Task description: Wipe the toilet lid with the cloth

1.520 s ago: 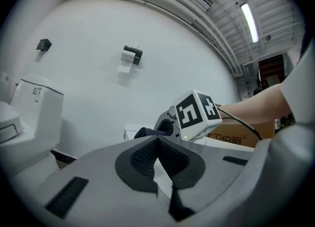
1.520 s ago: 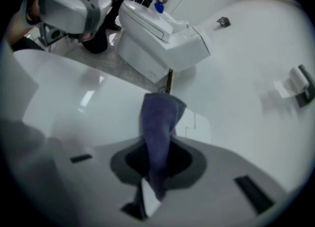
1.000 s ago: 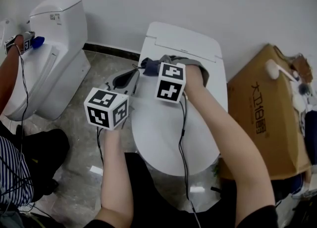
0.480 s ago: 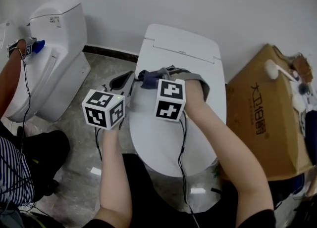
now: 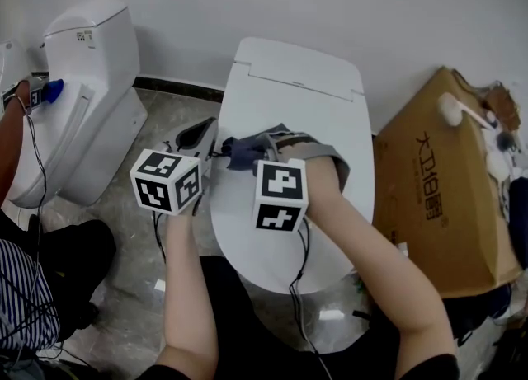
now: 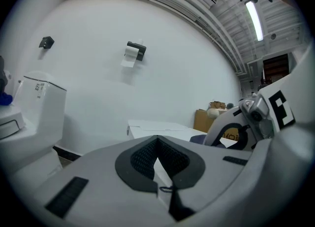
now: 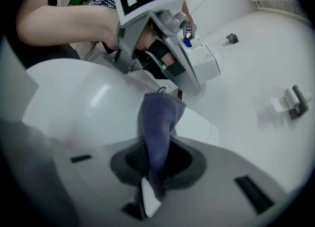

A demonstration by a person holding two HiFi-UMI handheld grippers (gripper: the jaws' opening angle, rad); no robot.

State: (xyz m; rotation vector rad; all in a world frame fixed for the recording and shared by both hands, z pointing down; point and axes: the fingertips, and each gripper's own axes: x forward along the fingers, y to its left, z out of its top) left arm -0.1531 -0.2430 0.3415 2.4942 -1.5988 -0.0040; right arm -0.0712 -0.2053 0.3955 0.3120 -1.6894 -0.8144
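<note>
The white toilet lid (image 5: 307, 98) lies shut in the middle of the head view. A blue-grey cloth (image 5: 242, 154) rests on the lid's left edge, and my right gripper (image 5: 257, 152) is shut on it. In the right gripper view the cloth (image 7: 157, 122) hangs forward from the right gripper (image 7: 155, 172) onto the lid (image 7: 74, 103). My left gripper (image 5: 198, 134) hovers just left of the lid, beside the cloth, and holds nothing. Its pads meet in the left gripper view, so the left gripper (image 6: 158, 164) is shut, with the lid (image 6: 162, 127) beyond it.
A second white toilet (image 5: 82, 82) stands at the left, where another person's arm (image 5: 10, 131) holds a gripper with something blue. A cardboard box (image 5: 437, 189) stands right of the lid. A paper holder (image 6: 134, 52) hangs on the wall.
My right gripper has dragged the cloth from the back of the lid toward me along its left side. The left gripper has drifted slightly left and nearer.
</note>
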